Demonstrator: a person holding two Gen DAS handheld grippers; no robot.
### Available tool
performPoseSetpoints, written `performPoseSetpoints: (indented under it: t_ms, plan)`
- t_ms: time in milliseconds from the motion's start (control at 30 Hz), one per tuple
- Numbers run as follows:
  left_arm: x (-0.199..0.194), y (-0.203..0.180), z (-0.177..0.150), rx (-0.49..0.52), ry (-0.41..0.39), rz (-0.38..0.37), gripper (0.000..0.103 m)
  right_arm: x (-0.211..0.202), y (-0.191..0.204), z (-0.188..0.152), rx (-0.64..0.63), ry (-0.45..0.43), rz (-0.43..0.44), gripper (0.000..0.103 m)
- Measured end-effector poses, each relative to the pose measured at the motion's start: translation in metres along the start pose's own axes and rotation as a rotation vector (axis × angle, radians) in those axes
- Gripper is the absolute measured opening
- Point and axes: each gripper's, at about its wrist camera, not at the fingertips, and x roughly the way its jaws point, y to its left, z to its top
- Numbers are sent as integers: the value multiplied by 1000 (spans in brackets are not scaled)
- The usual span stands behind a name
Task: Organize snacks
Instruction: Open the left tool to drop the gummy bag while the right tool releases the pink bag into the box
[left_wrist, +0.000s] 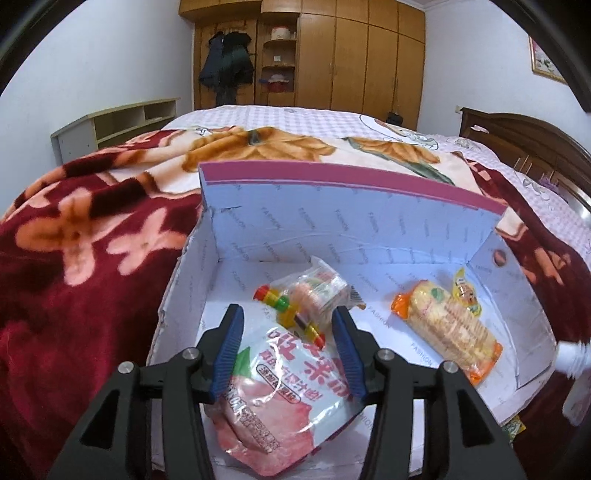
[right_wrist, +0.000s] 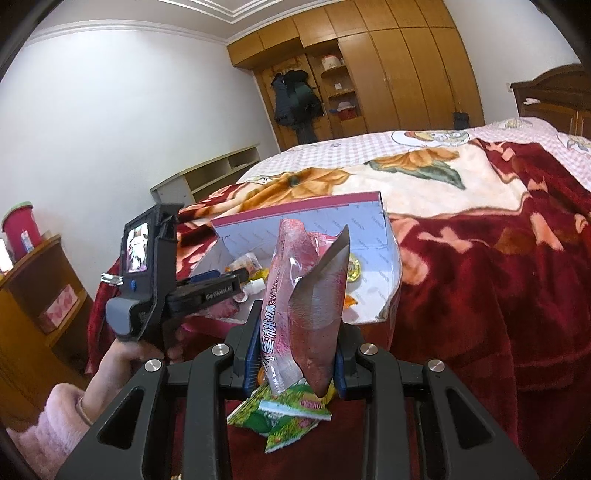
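Pink pouch (right_wrist: 295, 295) pinched by right gripper (right_wrist: 295, 363) nr box (right_wrist: 369, 218); left gripper (left_wrist: 286, 343) spread; pouch's glossy film could slip.

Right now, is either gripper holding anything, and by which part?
The right gripper clamps an upright pink-and-silver plastic snack pouch near its bottom end. The left gripper holds nothing; its jaws stand open over a pink-and-white snack bag in the white cardboard box.

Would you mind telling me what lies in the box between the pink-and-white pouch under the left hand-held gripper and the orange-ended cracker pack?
In the left wrist view, only bare white box floor separates the pink-and-white pouch from the cracker pack.
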Motion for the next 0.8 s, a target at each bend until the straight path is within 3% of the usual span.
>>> performPoseSetpoints:
  t_ms: [67, 600, 800]
  plan:
    - [-1, 0, -1, -3, 0, -7, 67, 4, 0, 2, -2, 1, -5, 32]
    - [-2, -4, -5, 2, -23, 10, 67, 76, -15, 38, -1, 44, -74, 32]
    - [-3, -5, -7, 1, -34, 11, 67, 108, -21, 42, -21, 66, -48, 32]
